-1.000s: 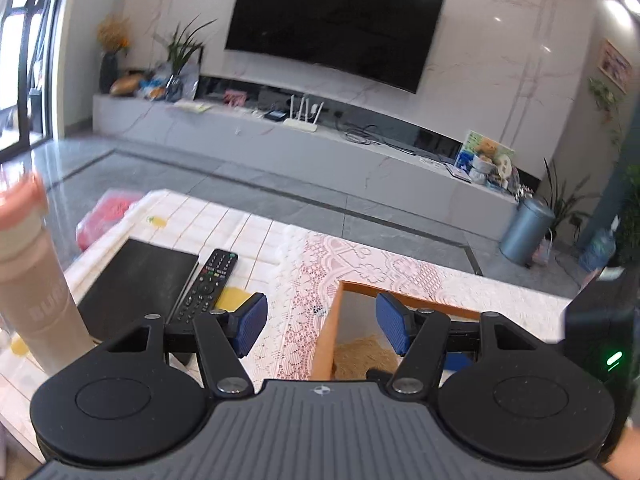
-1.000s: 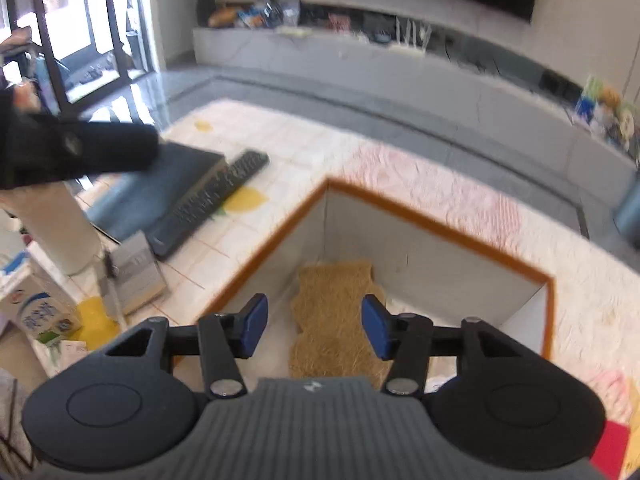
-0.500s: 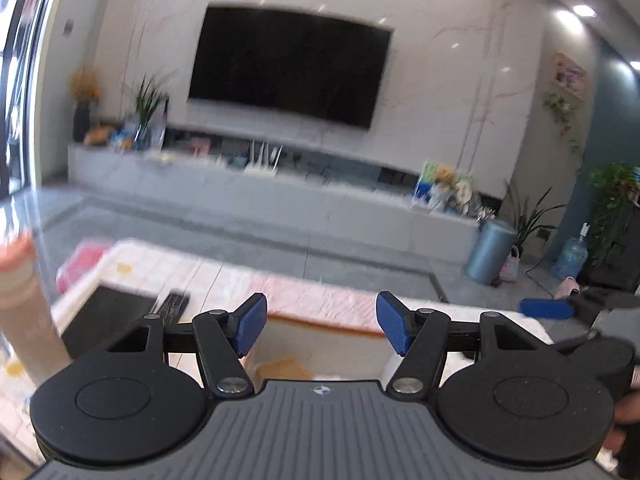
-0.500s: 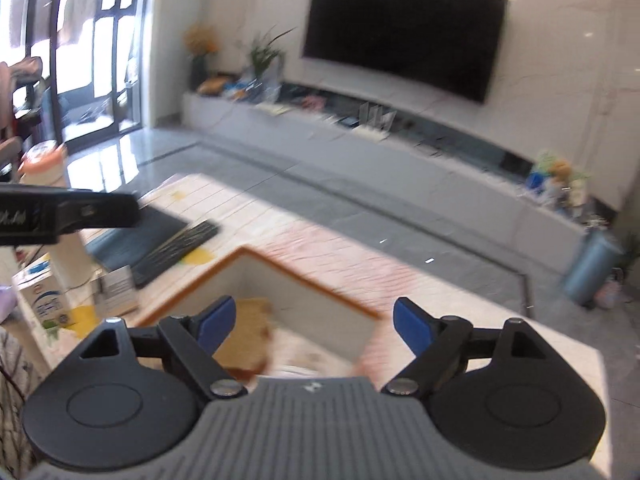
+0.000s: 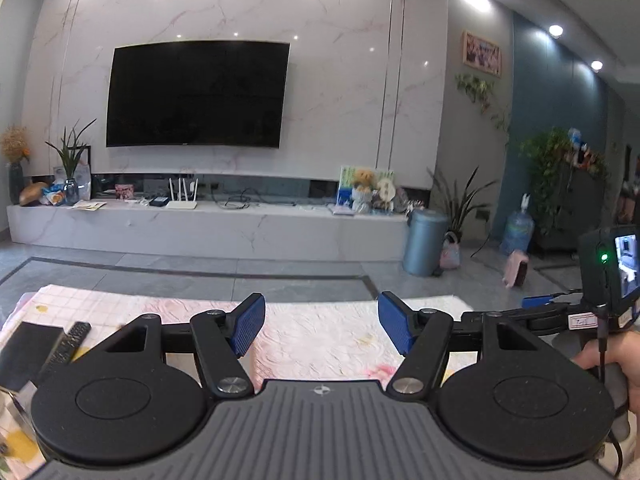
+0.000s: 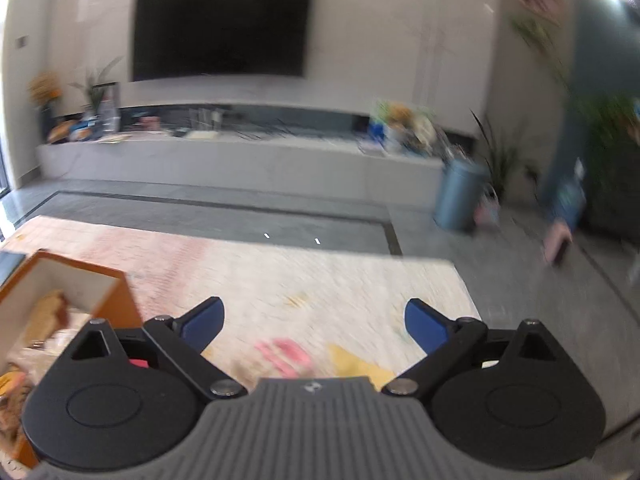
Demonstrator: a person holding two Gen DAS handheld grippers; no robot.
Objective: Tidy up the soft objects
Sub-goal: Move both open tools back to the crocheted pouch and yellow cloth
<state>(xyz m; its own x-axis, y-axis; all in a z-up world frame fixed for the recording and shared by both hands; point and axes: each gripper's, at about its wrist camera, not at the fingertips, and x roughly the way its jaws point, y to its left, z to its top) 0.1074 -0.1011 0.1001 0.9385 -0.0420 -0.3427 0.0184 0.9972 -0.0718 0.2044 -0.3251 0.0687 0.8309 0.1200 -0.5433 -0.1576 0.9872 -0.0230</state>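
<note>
An orange box [image 6: 120, 300] with white inner walls stands at the left of the right wrist view, with a tan soft toy [image 6: 46, 314] and other soft things inside. My right gripper [image 6: 316, 322] is open and empty, raised above the pink lace tablecloth [image 6: 280, 272], right of the box. A blurred pink soft item [image 6: 286, 354] and a yellow one [image 6: 356, 364] lie on the cloth just below it. My left gripper [image 5: 321, 330] is open and empty, raised over the same cloth [image 5: 320, 332]; the box is hidden there. The right gripper also shows at the left wrist view's right edge [image 5: 540, 304].
A remote control [image 5: 66, 346] and a black flat item [image 5: 28, 350] lie at the table's left. Beyond the table's far edge is grey floor, a long TV bench [image 5: 200, 228], a wall TV [image 5: 196, 94] and a blue bin [image 5: 424, 242].
Both grippers have lifted and tilted up from the box to face the room. The right gripper has opened wider and swung right, so the box now sits at its left.
</note>
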